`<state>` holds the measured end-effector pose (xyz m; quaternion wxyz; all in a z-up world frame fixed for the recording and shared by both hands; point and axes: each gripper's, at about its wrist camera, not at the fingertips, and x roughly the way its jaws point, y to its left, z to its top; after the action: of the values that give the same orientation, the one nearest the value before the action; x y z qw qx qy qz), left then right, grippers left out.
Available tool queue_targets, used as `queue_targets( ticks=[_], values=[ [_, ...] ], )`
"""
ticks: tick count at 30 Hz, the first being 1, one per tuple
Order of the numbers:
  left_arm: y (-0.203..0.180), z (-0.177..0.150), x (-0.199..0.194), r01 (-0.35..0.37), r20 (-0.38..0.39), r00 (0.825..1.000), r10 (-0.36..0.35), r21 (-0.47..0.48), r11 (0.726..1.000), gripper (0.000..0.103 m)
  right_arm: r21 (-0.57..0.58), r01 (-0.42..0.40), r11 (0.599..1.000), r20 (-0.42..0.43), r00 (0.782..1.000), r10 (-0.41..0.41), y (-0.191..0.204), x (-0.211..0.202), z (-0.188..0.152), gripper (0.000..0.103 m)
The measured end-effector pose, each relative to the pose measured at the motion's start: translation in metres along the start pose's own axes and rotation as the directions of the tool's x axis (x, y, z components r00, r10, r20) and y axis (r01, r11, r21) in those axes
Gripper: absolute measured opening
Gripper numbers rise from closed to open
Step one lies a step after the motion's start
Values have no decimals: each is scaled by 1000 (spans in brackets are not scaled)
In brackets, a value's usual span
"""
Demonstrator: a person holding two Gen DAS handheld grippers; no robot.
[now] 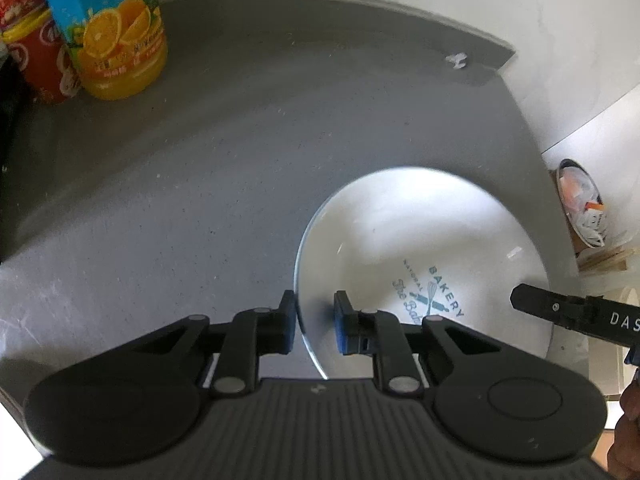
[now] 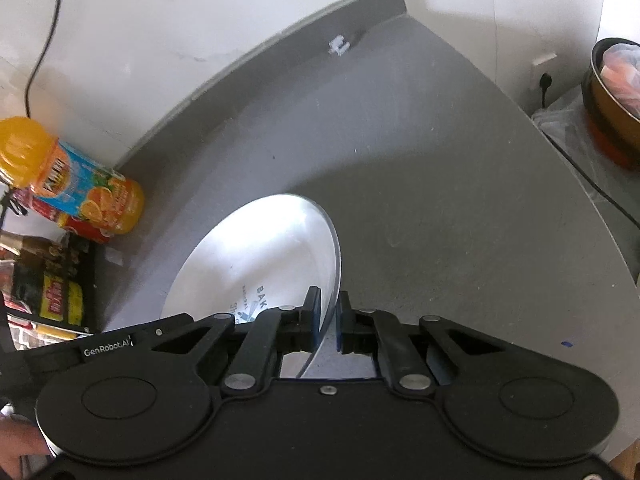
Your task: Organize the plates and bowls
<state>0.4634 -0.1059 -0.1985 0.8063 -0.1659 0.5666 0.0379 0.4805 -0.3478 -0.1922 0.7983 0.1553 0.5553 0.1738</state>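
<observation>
A white plate [image 1: 420,236] with a blue "BAKERY" print lies on the grey counter [image 1: 180,184]. My left gripper [image 1: 315,320] straddles its left rim, one finger outside, one over the plate, with a gap left around the rim. The right gripper's finger [image 1: 560,312] shows at the plate's right edge. In the right wrist view the plate [image 2: 264,248] sits left of centre, and my right gripper [image 2: 329,322] has its fingers close on either side of the right rim. The rim looks clamped there.
An orange juice bottle [image 1: 116,36] and a red can [image 1: 40,64] stand at the counter's back left. A raised grey backsplash [image 2: 280,52] lines the rear. A bowl of wrapped items [image 2: 616,92] sits off the counter's right side. Packaged snacks [image 2: 52,300] lie at the left.
</observation>
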Motion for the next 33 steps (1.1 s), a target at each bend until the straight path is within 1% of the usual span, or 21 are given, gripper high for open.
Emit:
queue_targets(
  ticks=[4,15,18,26,33],
  values=[
    [2,0,-10,33,24,999,-32,-17,999,15,-8,-16,1000,34,999,16,1,-9,-2,8],
    [7,-6,-38,62,88,994,-58,-38,997,15,-17,-43,999,106,993,45,13,-41,-11,8],
    [9,-9,-47,69,104,993,-64,-45,997,15,-34,-51,998,138,989,55,20,-52,-17,8],
    [18,-23,-80,86,159,984,-76,-53,995,15,-66,-80,995,174,981,90,39,-75,-36,8],
    [34,-48,-109,85,197,978,-67,-80,993,15,-97,-106,990,178,976,122,59,-90,-61,8]
  ],
)
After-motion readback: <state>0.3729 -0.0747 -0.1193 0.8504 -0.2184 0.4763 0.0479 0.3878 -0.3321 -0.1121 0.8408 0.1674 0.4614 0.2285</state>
